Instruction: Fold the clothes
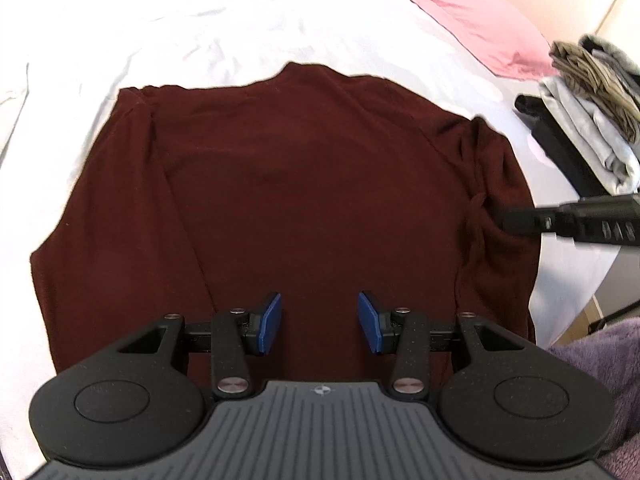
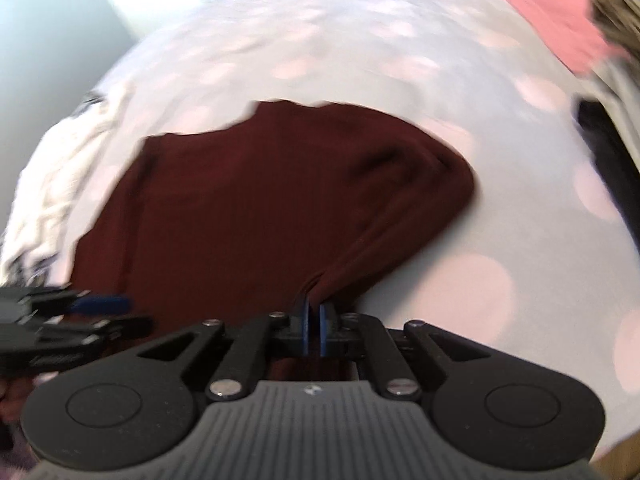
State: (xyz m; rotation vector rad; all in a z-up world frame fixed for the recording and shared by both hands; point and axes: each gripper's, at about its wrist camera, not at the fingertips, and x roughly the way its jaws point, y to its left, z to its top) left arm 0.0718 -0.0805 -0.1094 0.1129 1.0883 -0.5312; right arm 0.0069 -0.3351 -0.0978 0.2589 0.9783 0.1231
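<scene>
Left wrist view: a dark maroon garment (image 1: 288,200) of soft, matte knit lies spread flat on a white bedsheet (image 1: 200,32). The left gripper (image 1: 319,322) hovers over its near hem, blue pads apart and empty. Folded grey and tan clothes (image 1: 596,96) are stacked at right beside a pink pillow (image 1: 460,12).

Right wrist view (blurred): the right gripper (image 2: 314,330) is clamped on a bunched ridge of the garment's right edge, blue pads nearly together, on the pale spotted sheet.
</scene>
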